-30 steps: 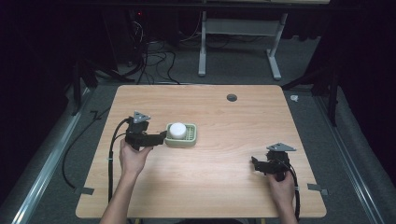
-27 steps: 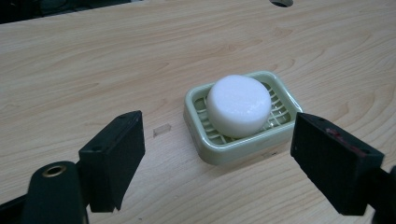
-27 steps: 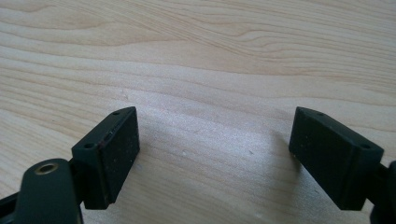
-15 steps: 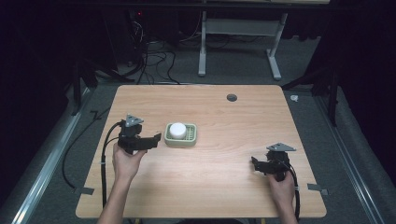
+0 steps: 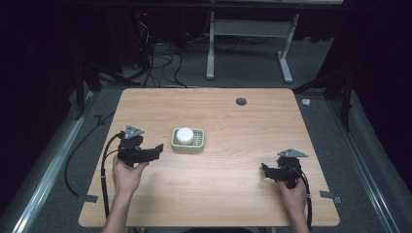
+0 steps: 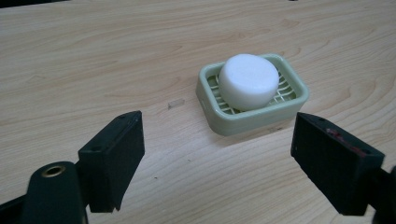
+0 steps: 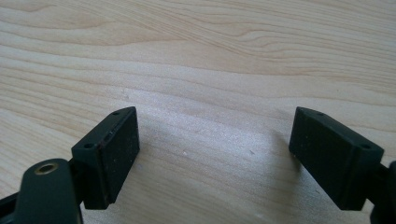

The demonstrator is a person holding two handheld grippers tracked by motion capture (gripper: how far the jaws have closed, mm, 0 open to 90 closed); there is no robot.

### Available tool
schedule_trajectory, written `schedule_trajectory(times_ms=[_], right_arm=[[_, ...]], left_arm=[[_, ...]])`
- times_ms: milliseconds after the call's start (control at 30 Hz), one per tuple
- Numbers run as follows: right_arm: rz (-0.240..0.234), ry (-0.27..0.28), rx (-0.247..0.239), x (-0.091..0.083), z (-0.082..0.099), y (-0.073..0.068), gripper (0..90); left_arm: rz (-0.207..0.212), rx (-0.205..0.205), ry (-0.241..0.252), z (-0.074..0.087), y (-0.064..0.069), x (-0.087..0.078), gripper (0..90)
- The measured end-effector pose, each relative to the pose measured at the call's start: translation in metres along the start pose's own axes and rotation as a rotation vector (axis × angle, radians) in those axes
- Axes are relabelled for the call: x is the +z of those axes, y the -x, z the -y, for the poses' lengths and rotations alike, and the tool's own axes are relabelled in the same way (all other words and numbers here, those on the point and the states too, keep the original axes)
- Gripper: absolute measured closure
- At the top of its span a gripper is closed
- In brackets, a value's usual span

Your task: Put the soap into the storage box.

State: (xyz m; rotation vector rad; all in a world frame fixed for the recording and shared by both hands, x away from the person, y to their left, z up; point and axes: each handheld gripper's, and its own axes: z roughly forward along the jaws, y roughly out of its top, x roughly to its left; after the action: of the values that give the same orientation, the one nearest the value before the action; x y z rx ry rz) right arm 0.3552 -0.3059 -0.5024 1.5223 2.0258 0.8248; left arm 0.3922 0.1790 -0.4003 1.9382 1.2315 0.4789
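Since the earlier frames, the left gripper [image 5: 156, 149] has drawn back leftward and nearward from the soap dish [image 5: 188, 141]; a second ago its jaws stood just beside the dish's left edge, and a strip of bare wood now separates them. Right gripper, dish and soap occupy the same positions as before

Table [image 5: 233, 194]: light wood top, rectangular, with a small dark round grommet [image 5: 241, 101] near the far edge, right of centre

Soap dish: pale green, rectangular with rounded corners and a slatted floor, resting flat on the table left of centre. In the left gripper view the soap dish [image 6: 252, 95] lies ahead of the jaws and toward the right, apart from both

Soap [image 5: 184, 135]: white round bar, lying in the left part of the dish on the slats; in the left gripper view the soap [image 6: 248, 81] sits flat, its top face level

Left gripper: held in the person's left hand [image 5: 127, 174], near the table's left side, jaws pointing right toward the dish. Jaws are spread wide with nothing between them

Right gripper [image 5: 265, 169]: held in the person's right hand [image 5: 293, 194] near the table's near right corner, well apart from the dish. The right gripper view shows its jaws spread wide over bare wood, gripping nothing
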Motion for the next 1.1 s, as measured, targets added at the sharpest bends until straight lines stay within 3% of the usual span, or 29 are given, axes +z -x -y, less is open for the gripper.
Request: schedule_trajectory(times_ms=[600, 1100], right_arm=[[0.000, 0.000, 0.000, 0.000, 0.000, 0.000, 17.1], [0.001, 0.001, -0.002, 0.000, 0.000, 0.000, 17.1]], left_arm=[[-0.008, -0.023, 0.025, 0.015, -0.007, -0.018, 17.7], [-0.013, -0.051, 0.027, 0.026, -0.013, -0.023, 17.7]])
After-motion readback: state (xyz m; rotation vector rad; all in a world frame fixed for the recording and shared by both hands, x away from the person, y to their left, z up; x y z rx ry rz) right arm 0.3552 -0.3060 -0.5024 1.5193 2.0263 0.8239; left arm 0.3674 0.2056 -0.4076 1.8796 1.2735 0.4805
